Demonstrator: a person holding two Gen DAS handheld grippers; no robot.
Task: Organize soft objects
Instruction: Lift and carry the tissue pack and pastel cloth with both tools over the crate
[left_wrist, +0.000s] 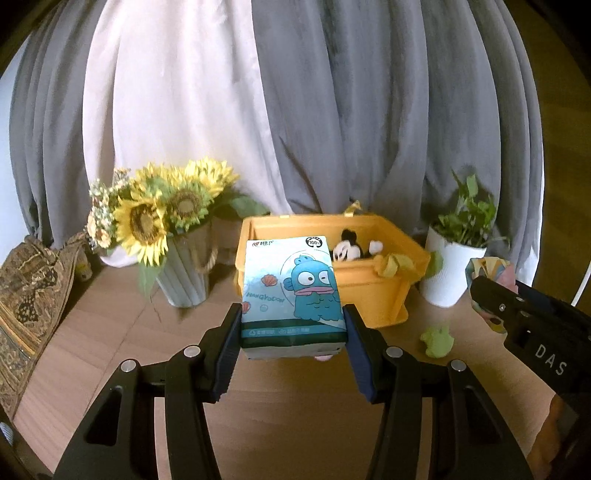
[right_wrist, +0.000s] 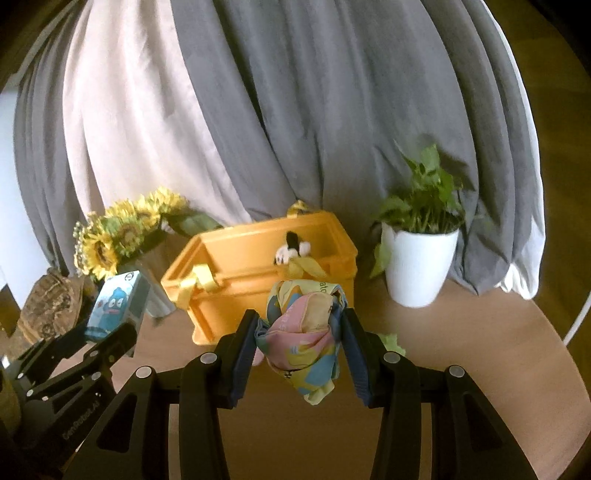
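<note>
One tissue pack (left_wrist: 291, 295), printed with a blue cartoon fish, is pinched between the two pads of the left hand-held gripper (left_wrist: 291, 325) and is held off the table (left_wrist: 110, 332), in front of the yellow bin (left_wrist: 380, 291). One bundle of pastel cloth (right_wrist: 303, 339) (pink, yellow and blue patches) is clamped by the right hand-held gripper (right_wrist: 301, 343), its loose end hanging below the pads; it too is held clear of the table, in front of the same bin.

Only one bin is seen, standing at the back of the table near the curtains (left_wrist: 332, 110). One black-and-white plush mouse (left_wrist: 349, 249) is lying inside it, and yellow ribbon handles (right_wrist: 197, 284) are draped over its rim (two are counted in the right wrist view). One small green soft thing (left_wrist: 437, 341) is left on the table, just beside the bin's front corner and near the right hand-held gripper. A small pink thing is glimpsed below the tissue pack, too hidden to be named.

One vase of sunflowers (left_wrist: 155, 218) is set to the left of the bin, and one potted plant (left_wrist: 456, 258) in a white pot to its right. One patterned brown cloth item (left_wrist: 29, 295) is seen at the far left edge.
</note>
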